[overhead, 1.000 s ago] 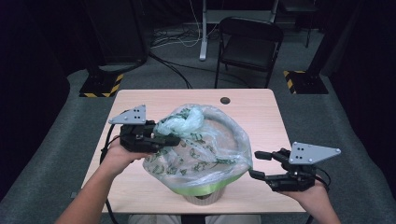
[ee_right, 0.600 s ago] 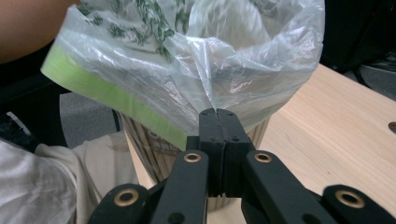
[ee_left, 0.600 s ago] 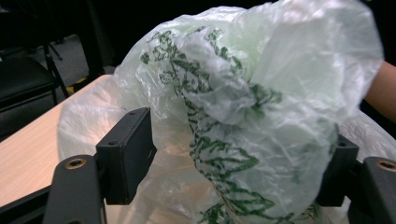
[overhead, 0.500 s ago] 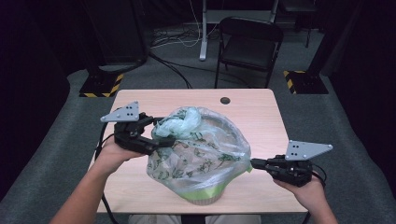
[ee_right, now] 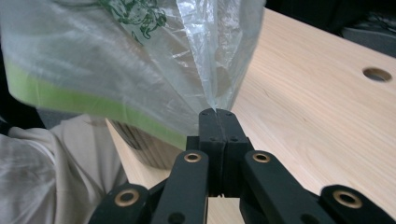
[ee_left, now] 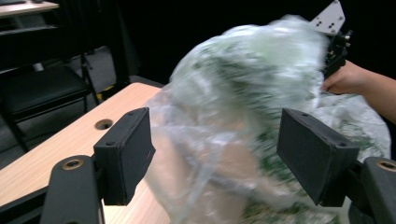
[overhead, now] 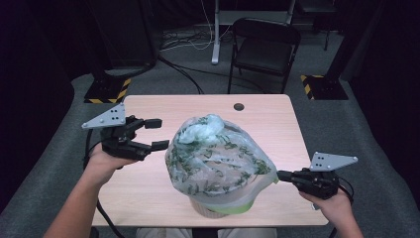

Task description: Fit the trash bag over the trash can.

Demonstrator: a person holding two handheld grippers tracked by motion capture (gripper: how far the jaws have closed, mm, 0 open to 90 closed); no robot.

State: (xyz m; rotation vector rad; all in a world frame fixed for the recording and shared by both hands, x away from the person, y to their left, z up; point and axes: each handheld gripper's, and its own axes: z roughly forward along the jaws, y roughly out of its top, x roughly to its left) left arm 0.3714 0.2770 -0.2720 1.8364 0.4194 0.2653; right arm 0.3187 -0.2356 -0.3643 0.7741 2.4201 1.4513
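Observation:
A clear plastic bag (overhead: 218, 158) with green print is draped over a round ribbed container (overhead: 218, 210) with a green band at the table's front middle. My left gripper (overhead: 157, 134) is open just left of the bag; its jaws have just been opening and press on nothing. In the left gripper view the bag (ee_left: 243, 93) bulges ahead of the wide jaws of that gripper (ee_left: 215, 158). My right gripper (overhead: 280, 174) is shut on the bag's right edge, stretching it sideways. In the right gripper view the closed tips of the gripper (ee_right: 216, 112) pinch a taut fold of the bag (ee_right: 116, 42) above the container (ee_right: 140, 144).
The wooden table (overhead: 148, 188) has a round hole (overhead: 239, 106) near its far edge. A black folding chair (overhead: 265, 47) and a pole stand behind it. Cables and yellow-black striped stand feet lie on the grey floor. The person's lap is below the front edge.
My left gripper let go of the bag's top, opened and drew back to the left. My right gripper sank, shut on the bag's right edge and pulled it out.

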